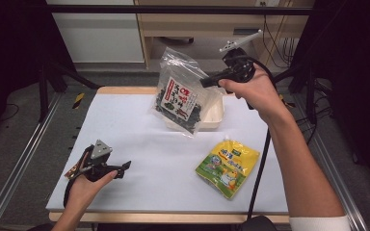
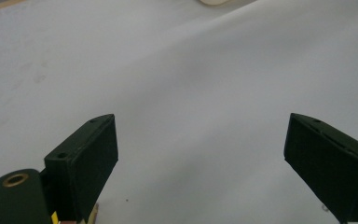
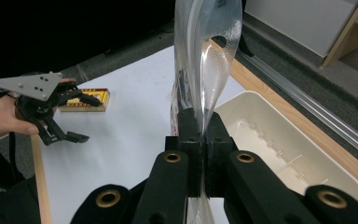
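Note:
My right gripper [image 1: 206,82] is raised over the far side of the table, shut on the top edge of a clear bag [image 1: 178,96] of dark snacks with a red-and-white label. The bag hangs down in front of a cream tray [image 1: 216,118]. In the right gripper view the jaws [image 3: 204,127] pinch the clear film of the bag [image 3: 206,56], with the tray [image 3: 279,135] to the right below. My left gripper [image 1: 124,168] rests low at the table's near left, open, with nothing between its fingers [image 2: 200,135].
A yellow-green pouch [image 1: 227,168] lies flat at the near right of the white mat [image 1: 139,139]. A small yellow and red box [image 3: 86,99] lies by the left hand. A wooden edge and metal rails border the table.

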Demonstrator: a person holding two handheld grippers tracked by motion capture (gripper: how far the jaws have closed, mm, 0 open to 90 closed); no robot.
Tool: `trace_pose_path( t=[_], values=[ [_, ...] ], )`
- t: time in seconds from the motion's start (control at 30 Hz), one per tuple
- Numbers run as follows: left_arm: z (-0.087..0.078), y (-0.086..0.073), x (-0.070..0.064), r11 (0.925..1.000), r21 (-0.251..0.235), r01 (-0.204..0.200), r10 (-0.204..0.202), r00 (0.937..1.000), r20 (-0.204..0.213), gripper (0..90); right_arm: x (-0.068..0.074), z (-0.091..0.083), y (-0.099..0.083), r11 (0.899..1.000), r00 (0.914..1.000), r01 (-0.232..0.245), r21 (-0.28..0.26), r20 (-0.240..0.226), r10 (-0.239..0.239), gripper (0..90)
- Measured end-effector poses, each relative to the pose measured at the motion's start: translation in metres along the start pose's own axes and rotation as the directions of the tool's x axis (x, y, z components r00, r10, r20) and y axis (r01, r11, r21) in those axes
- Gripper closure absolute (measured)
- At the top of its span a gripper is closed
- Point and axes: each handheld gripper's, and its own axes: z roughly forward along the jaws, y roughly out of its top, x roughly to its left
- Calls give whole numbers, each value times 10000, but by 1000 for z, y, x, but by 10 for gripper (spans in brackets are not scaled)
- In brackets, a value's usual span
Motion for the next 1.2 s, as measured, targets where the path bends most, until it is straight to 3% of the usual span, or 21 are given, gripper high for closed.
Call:
trace_pose_path(
  t=[0.3, 0.6, 0.67, 0.9, 1.2],
  values=[
    [3, -4, -1, 9998, 191, -61, 61, 10000, 20, 94, -4, -3, 4, 9993, 9995, -212, -299, 207, 218, 887],
    [5, -5, -1, 9996, 287, -46, 47, 10000, -13, 94, -9, -10, 9, 9923, 9935, -651, -1050, 861, 743, 886],
    [6, -6, -2, 9995, 303, -87, 87, 10000, -22, 94, -14, -11, 10, 9862, 9879, -845, -1424, 1172, 1016, 886],
    [7, -6, -2, 9995, 314, -43, 44, 10000, -17, 94, -28, -8, 10, 9721, 9705, -1357, -1915, 1716, 1693, 887],
    [7, -6, -2, 9994, 350, -69, 70, 10000, -20, 94, -41, 0, 7, 9642, 9568, -1701, -2036, 2001, 2110, 887]
  ],
)
